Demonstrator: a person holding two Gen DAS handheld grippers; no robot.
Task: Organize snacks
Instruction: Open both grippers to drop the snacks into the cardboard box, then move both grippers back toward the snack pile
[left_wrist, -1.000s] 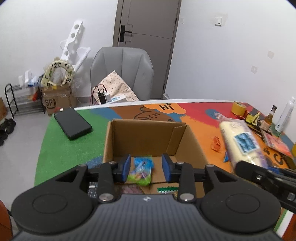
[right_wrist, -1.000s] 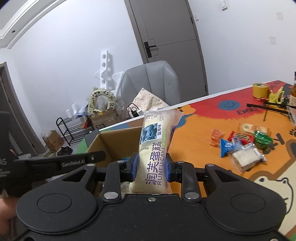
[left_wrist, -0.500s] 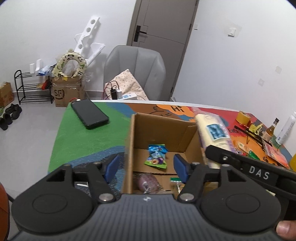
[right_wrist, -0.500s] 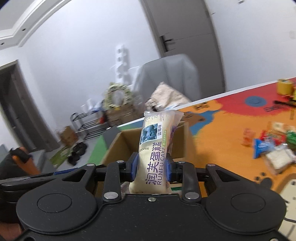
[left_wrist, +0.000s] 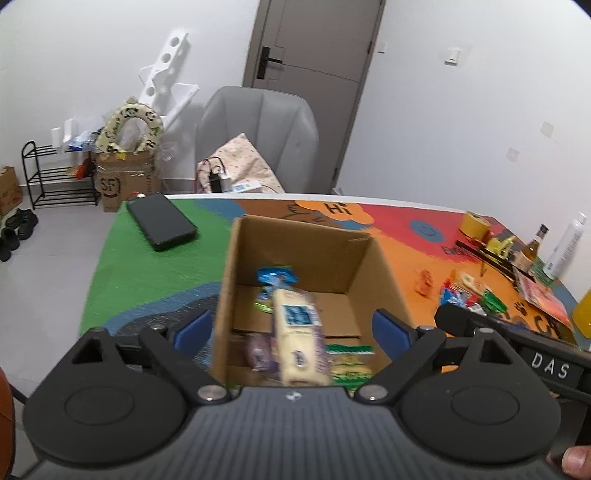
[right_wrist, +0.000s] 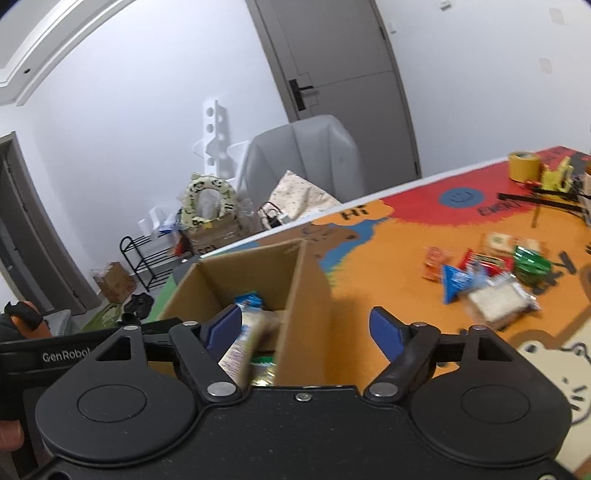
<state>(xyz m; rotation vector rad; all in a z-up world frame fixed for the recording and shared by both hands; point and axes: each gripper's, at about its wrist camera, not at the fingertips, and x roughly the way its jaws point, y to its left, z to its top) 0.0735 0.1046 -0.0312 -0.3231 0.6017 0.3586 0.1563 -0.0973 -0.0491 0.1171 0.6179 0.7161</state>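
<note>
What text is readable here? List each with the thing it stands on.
"HI": orange patch on the table mat.
"SF": taped cardboard box on the floor.
"DAS": right tool, seen from the left wrist.
"GenRobot", cut off: left tool, seen from the right wrist.
Cake packet in the cardboard box: print blurred.
Loose snack wrappers: unreadable.

a cream cake packet (left_wrist: 297, 339) lies tilted in the open cardboard box (left_wrist: 306, 254), atop smaller snacks.

box: open brown cardboard box (left_wrist: 306, 258) near the table's (left_wrist: 155, 273) left edge
in box: long cream cake packet (left_wrist: 295, 332)
right of box: loose snack packets (right_wrist: 480, 273)
</note>
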